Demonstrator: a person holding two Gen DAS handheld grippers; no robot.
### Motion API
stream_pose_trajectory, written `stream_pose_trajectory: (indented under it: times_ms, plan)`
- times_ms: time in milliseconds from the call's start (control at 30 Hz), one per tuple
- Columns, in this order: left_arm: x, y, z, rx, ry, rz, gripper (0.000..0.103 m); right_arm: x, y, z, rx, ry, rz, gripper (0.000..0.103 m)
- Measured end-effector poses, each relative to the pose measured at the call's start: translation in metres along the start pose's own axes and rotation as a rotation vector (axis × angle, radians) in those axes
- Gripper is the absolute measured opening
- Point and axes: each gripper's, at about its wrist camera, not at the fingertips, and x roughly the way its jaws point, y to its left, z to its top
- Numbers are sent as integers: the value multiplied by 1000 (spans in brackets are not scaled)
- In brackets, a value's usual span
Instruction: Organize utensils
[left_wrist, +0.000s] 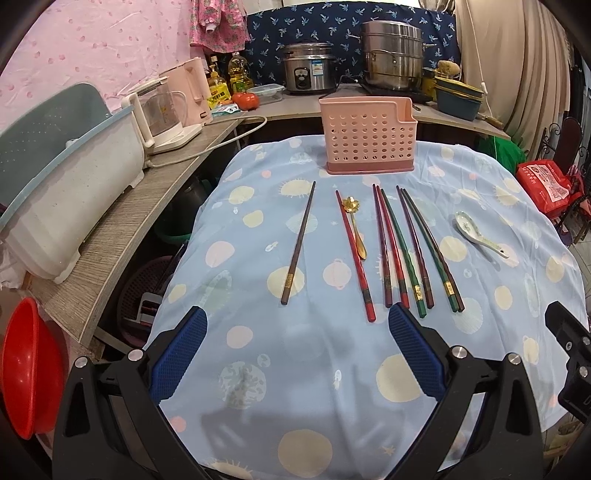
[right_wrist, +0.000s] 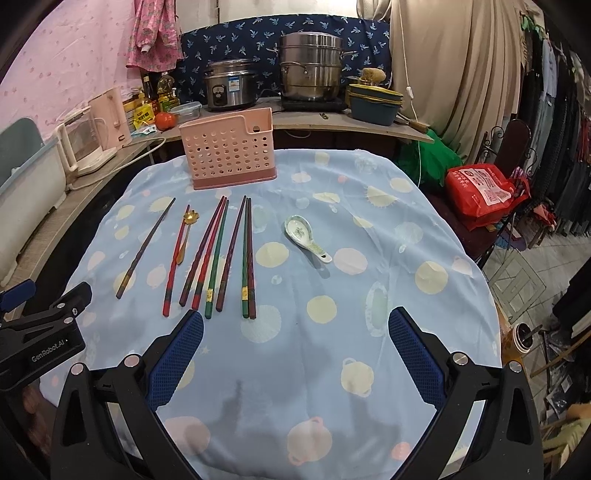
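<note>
Right now both your claws are wide open and hold nothing: the left gripper (left_wrist: 297, 341) and the right gripper (right_wrist: 295, 343) hang over the blue cloth (right_wrist: 332, 387). Just past them lie the chopsticks (left_wrist: 402, 251), a gold spoon (left_wrist: 354, 225) and a white spoon (right_wrist: 308, 238). Pick one stick near its thick end, squeeze softly, then drop it into the pink holder (left_wrist: 367, 138) at the back.

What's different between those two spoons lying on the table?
The gold spoon is slim metal with a flower-shaped bowl; the ceramic spoon is broader, white, with a green pattern. The gold spoon lies beside a red chopstick; the ceramic spoon lies alone, farther right. Both rest flat on the cloth.
</note>
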Motion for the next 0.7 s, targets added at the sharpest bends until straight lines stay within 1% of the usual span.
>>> stream_pose_trajectory:
  times_ms: [700]
  plan:
    - [-2, 3, -1, -5, -3, 9, 94, -3, 0, -2, 1, 0, 4, 96]
